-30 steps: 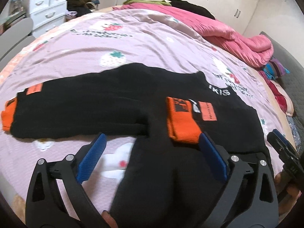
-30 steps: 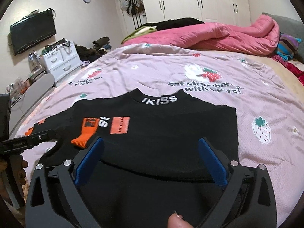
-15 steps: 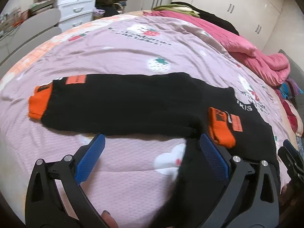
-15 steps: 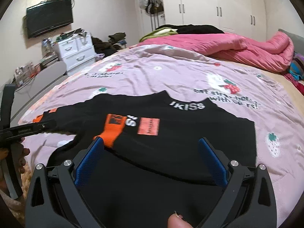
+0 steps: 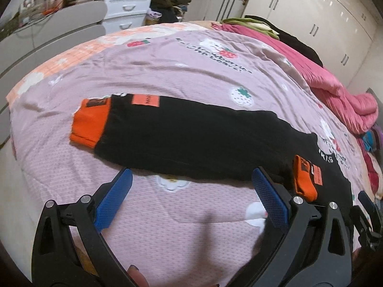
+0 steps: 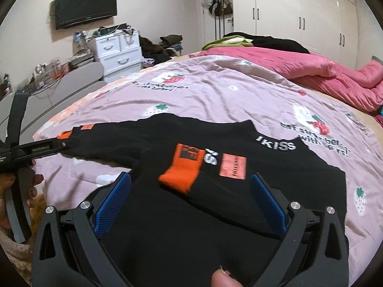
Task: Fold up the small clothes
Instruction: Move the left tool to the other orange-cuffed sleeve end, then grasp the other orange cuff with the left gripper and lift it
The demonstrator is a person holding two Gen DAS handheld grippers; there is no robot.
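Note:
A black sweater [image 6: 239,191] with orange cuffs lies flat on the pink bedspread [image 5: 167,71]. One sleeve is folded across the chest, its orange cuff [image 6: 182,174] lying on the body. The other sleeve [image 5: 191,141] stretches out to the left and ends in an orange cuff [image 5: 89,125]. My left gripper [image 5: 191,191] is open and empty, just in front of the outstretched sleeve. It shows from the side in the right wrist view [image 6: 57,144], near that cuff. My right gripper [image 6: 190,192] is open and empty above the sweater's body.
A rumpled pink quilt [image 6: 311,71] and a heap of clothes [image 6: 239,39] lie at the far side of the bed. White drawers [image 6: 117,52] and a grey bench [image 6: 71,83] stand to the left. White wardrobes [image 6: 299,16] line the back wall.
My left gripper has swung left, away from the folded cuff and toward the outstretched sleeve. My right gripper has turned slightly left over the sweater body. Both stayed open.

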